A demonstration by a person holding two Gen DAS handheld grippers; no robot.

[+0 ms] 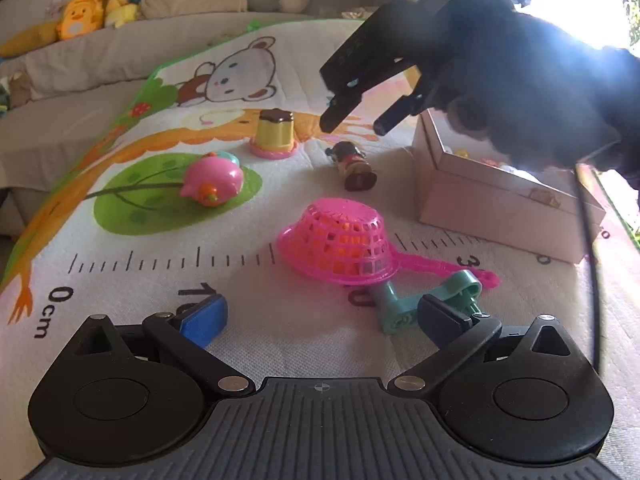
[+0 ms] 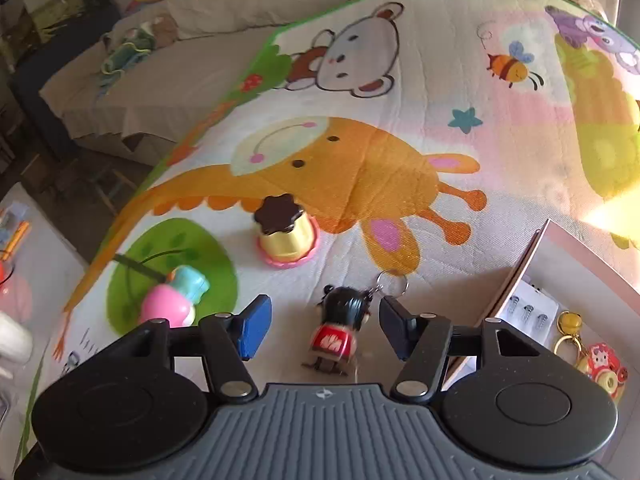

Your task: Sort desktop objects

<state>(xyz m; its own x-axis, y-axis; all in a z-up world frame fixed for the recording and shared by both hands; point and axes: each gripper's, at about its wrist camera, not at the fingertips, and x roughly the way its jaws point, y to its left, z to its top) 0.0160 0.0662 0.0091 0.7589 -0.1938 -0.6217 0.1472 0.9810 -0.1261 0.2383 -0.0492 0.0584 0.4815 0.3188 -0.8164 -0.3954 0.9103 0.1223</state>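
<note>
On the cartoon play mat lie a doll keychain (image 1: 355, 167) with black hair and a red shirt, a yellow pudding toy (image 1: 274, 133), a pink toy (image 1: 212, 182), an upturned pink strainer (image 1: 340, 238) and a teal clip (image 1: 428, 300). My left gripper (image 1: 320, 318) is open and empty, low over the mat in front of the strainer. My right gripper (image 2: 320, 326) is open, its jaws either side of the doll (image 2: 338, 330), not touching. It shows above the doll in the left wrist view (image 1: 356, 118).
An open pinkish box (image 1: 496, 196) stands at the right; in the right wrist view (image 2: 560, 264) it holds keychains and small items. A sofa with plush toys (image 1: 80, 16) runs behind the mat.
</note>
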